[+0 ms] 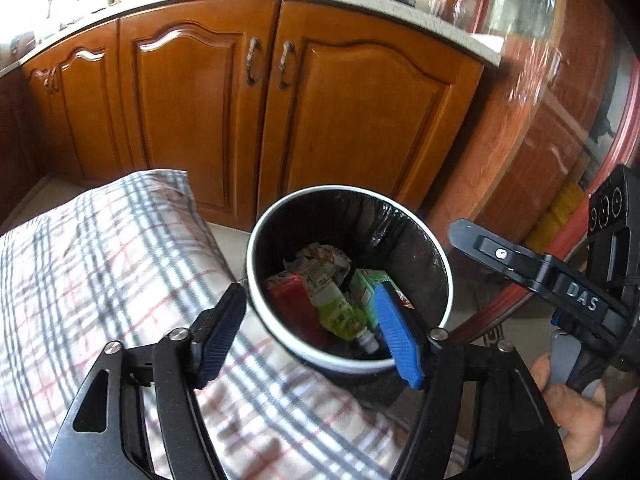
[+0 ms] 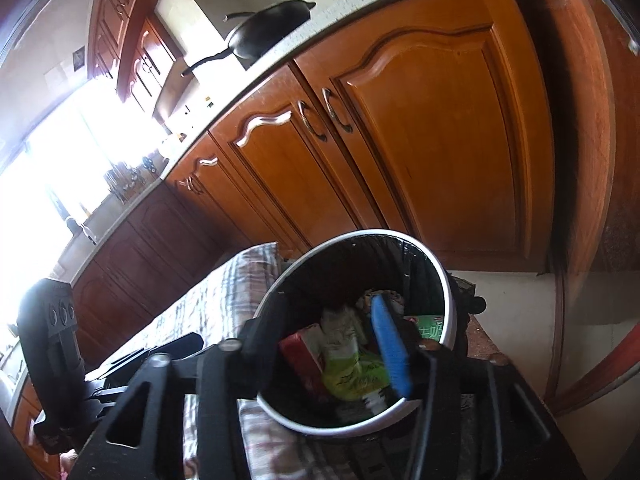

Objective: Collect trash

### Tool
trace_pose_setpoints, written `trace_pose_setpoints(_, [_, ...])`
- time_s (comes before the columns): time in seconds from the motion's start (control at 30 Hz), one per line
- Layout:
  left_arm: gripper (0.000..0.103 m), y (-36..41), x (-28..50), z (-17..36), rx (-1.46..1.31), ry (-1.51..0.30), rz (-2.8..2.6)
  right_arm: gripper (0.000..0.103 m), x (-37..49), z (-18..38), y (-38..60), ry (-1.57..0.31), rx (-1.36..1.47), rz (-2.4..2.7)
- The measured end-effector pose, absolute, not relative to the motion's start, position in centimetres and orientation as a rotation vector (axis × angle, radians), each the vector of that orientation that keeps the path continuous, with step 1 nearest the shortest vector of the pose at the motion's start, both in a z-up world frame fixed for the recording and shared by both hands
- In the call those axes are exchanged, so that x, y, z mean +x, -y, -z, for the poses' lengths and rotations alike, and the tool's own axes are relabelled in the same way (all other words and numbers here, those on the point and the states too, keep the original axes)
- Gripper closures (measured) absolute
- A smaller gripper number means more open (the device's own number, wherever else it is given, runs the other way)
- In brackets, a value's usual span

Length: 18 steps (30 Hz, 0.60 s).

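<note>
Apparently I'm nearly done: the red carton [image 1: 295, 292], green box [image 1: 370, 286], green bottle [image 1: 340, 314] and crumpled paper [image 1: 320, 260] lie inside the bin [image 1: 256, 248], both my left gripper [image 1: 310, 346] and right gripper [image 2: 326, 344] gape empty above it, and no trash shows outside.

The left tool [image 1: 312, 332] points downward at an angle, its two fingers spread well apart with nothing pressed between the pads; one blue pad [image 1: 400, 336] sits at about 5 o'clock in its own view. The right tool [image 2: 332, 344] also tilts down, jaws parted and empty. In the left view the right tool's body lies at 3 o'clock, a hand [image 1: 568, 396] wrapped around its grip at 4 o'clock.
</note>
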<state>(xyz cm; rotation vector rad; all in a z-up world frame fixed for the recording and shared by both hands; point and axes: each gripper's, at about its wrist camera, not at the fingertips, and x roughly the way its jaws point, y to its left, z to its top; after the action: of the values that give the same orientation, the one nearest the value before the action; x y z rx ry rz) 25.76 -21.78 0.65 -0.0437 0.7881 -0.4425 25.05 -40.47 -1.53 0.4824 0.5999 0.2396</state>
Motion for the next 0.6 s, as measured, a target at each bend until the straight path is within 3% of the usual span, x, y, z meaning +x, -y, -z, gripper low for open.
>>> trace_pose_setpoints(0.07, [0.026,20.0,24.5,-0.9,-0.076,-0.762,0.426,0.029,24.2,1.1,40.2,-0.583,0.477,-0.241])
trace_pose_setpoints(0.17, [0.023,17.4,22.6,-1.0,-0.117,-0.741,0.393,0.012,22.3,0.5,39.3,-0.548,0.470,-0.237])
trace_pose_setpoints(0.6, [0.014,8.3,11.9,0.5,-0.122,-0.613,0.247,0.000,13.4,1.5,32.4,-0.477,0.362,-0.198])
